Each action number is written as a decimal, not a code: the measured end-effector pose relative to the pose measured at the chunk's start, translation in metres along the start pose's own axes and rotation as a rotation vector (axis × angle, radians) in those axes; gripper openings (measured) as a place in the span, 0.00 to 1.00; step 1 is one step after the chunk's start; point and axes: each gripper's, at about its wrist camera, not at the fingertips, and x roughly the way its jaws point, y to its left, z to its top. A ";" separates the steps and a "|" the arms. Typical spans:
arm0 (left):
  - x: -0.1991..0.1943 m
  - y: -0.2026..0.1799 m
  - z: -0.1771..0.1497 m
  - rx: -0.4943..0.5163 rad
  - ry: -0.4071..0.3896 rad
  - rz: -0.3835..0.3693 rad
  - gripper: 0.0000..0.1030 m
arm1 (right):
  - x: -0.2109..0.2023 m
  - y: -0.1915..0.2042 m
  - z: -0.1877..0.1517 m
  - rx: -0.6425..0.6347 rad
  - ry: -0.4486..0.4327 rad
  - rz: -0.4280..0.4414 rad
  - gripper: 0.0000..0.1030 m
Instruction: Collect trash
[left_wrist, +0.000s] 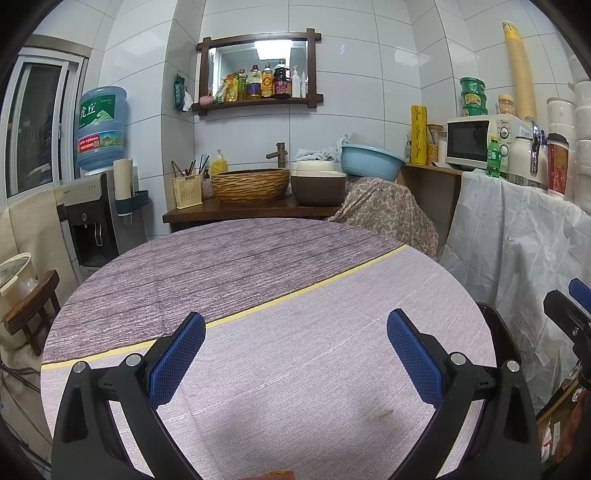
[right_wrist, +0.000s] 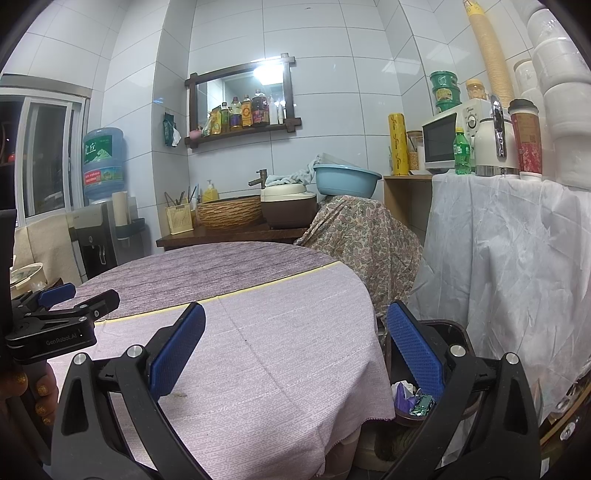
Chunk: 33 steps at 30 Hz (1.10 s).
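Both grippers hang wide open and empty: the left gripper (left_wrist: 295, 354) over bare tablecloth (left_wrist: 295, 369), the right gripper (right_wrist: 295, 354) at the table's edge. Wrappers (right_wrist: 413, 400) sit in the black bin (right_wrist: 448, 328) just below its right finger, so the right is nearer.

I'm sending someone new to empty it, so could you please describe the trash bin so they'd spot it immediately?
Find the round table with the lilac cloth. Beside its right edge, low down, sits a dark bin near the white draped sheet. It alone holds crumpled wrappers, purple and green.
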 end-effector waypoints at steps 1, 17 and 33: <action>0.000 0.000 0.000 0.000 0.000 -0.001 0.95 | 0.000 0.000 0.000 0.000 0.000 0.000 0.94; 0.000 -0.001 0.000 -0.001 0.002 -0.003 0.95 | -0.001 0.000 -0.001 0.004 -0.004 -0.001 0.94; 0.000 -0.005 0.002 0.005 -0.001 0.003 0.95 | -0.001 -0.001 -0.001 0.005 -0.001 0.001 0.94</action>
